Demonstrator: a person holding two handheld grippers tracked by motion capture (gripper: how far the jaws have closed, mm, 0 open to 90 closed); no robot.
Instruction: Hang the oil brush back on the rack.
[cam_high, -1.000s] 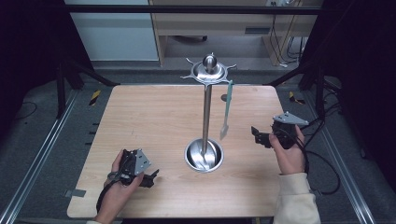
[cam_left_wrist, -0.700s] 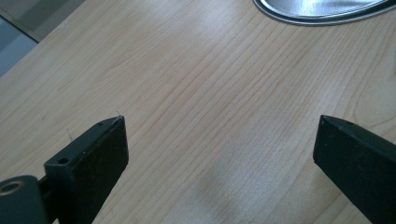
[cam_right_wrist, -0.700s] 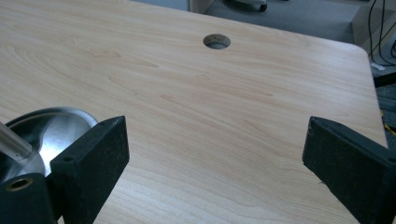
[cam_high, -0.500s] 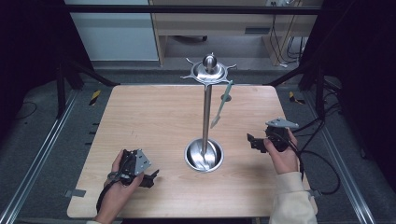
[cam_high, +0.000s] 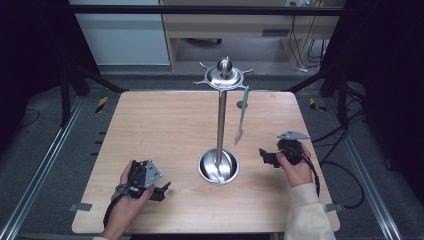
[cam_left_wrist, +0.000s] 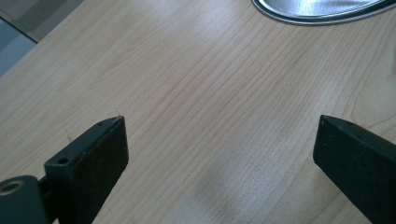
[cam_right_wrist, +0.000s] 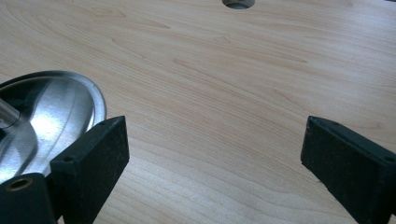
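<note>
On the pale wooden worktop, the steel stand carries a hanging utensil between the left tool and right tool, both wide apart and empty; a careless bump could topple it.

1 stand; 1 utensil; 2 grippers

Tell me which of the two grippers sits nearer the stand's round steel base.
The right gripper, beside the base; its own view shows the base rim at its jaw. The left gripper lies farther off, toward the table's front edge.
</note>
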